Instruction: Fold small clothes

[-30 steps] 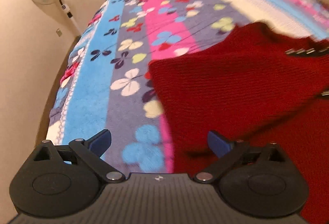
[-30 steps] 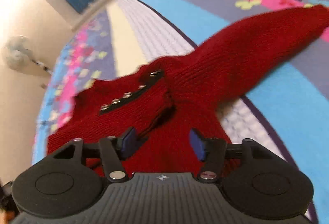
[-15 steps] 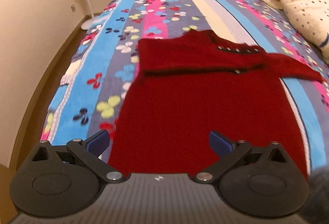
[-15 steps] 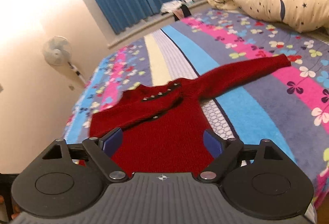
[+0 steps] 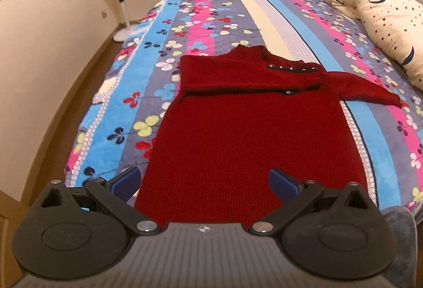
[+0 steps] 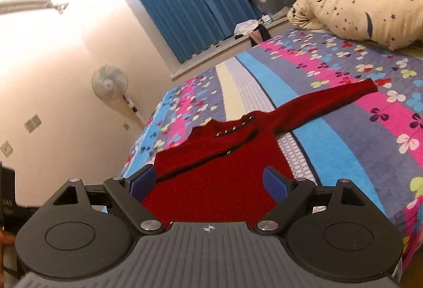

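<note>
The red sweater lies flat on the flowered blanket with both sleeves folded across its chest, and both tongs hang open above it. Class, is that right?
Not quite. Only one sleeve is folded across the red sweater; the other sleeve stretches out over the flowered blanket toward the pillow, as the right wrist view shows. The rest holds: left tongs and right tongs are open, holding nothing.

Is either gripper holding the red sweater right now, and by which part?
Neither. The left gripper and right gripper are open and empty above the red sweater.

Sweater (image 6: 224, 182): red, flat on the bed (image 6: 343, 134), one sleeve stretched far right.
Right gripper (image 6: 208, 182): fingers apart, empty, above sweater.
</note>
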Tool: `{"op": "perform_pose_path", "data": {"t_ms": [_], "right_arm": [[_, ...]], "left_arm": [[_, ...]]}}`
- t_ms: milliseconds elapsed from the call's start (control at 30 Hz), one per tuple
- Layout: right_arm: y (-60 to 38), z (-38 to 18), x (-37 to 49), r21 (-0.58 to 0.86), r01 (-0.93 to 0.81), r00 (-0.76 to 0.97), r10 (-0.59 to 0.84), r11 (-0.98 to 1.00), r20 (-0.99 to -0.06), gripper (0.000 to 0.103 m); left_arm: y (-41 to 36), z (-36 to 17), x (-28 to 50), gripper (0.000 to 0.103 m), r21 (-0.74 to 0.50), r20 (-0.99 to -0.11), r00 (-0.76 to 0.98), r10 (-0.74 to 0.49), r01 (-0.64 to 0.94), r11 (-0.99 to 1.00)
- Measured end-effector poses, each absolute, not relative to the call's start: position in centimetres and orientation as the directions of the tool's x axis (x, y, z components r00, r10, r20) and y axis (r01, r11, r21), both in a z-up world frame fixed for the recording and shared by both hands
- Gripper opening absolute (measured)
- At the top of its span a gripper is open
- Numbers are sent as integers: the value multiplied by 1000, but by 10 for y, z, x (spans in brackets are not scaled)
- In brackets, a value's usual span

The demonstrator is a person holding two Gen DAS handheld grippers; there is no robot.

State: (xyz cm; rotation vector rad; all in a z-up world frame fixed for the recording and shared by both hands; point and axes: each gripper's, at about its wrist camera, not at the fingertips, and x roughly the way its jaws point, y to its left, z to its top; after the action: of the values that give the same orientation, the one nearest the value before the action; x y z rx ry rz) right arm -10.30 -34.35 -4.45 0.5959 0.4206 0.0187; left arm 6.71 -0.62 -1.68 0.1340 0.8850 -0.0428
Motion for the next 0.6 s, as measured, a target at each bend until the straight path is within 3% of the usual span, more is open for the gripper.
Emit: {"op": "perform_pose_path", "data": {"t_ms": [233,367,467,600], "right_arm": [[-391,-70,-75,677,117,930,159,727,-332,89],[-460,-97,-20,695,205,947,41,690,-320,89],[-530,-134,41,711,330,927,-71,621,-368,89],[-611,-191,119,673,535,830,-170,510,-531,89]], "left_arm": [[-38,-15,85,103,166,-790,608,82,83,983],[-51,-25,107,103,158,-815,572,92,66,985],[-59,-35,123,103,181,-827,550,120,58,982],[-65,-46,143,103,219,-837,522,166,40,975]]}}
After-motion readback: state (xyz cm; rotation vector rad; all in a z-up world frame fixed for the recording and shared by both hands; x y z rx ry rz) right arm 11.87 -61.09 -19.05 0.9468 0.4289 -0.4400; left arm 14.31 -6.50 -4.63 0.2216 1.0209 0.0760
